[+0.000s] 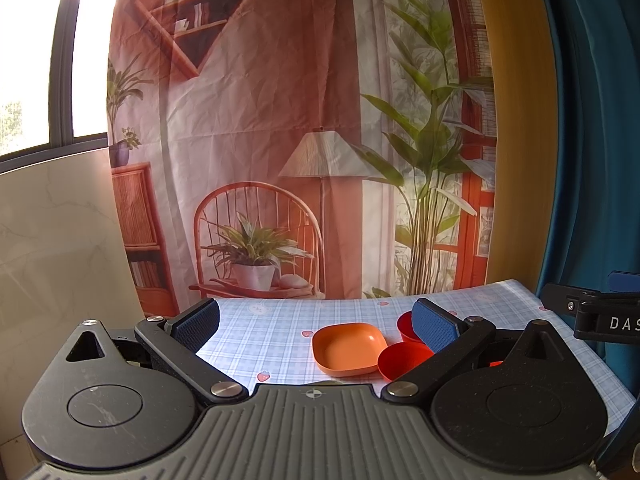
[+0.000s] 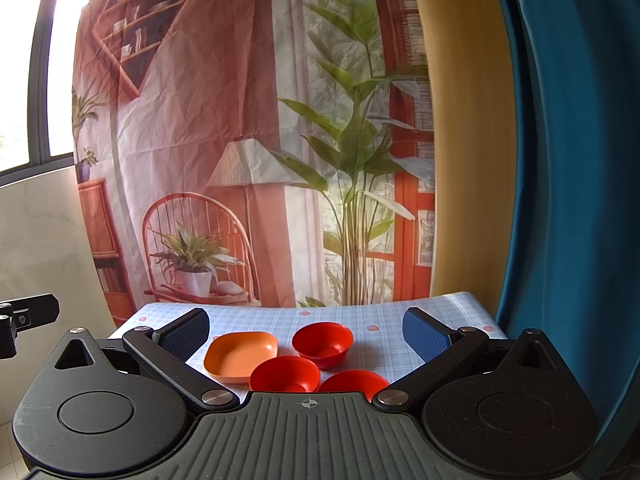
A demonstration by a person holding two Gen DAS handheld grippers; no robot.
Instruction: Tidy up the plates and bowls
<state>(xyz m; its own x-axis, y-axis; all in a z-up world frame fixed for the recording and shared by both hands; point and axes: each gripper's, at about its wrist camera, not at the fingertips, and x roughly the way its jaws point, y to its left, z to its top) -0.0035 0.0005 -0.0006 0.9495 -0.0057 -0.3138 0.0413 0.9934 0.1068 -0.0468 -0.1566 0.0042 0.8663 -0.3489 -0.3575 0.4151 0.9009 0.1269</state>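
An orange square plate [image 1: 347,347] lies on the checked tablecloth [image 1: 264,336]; it also shows in the right wrist view [image 2: 240,354]. Three red bowls stand beside it: a far one [image 2: 322,343], a near middle one [image 2: 285,373] and a near right one [image 2: 354,381]. In the left wrist view two red bowls show [image 1: 403,359], [image 1: 406,326], partly hidden by my right-hand finger. My left gripper [image 1: 316,322] is open and empty above the table's near side. My right gripper [image 2: 306,332] is open and empty, with the bowls between its fingers in view.
A printed backdrop [image 1: 304,128] hangs behind the table. A blue curtain [image 2: 568,160] hangs at the right, a window [image 1: 40,60] at the left. The other gripper's body shows at the right edge of the left wrist view [image 1: 596,312] and at the left edge of the right wrist view [image 2: 24,320].
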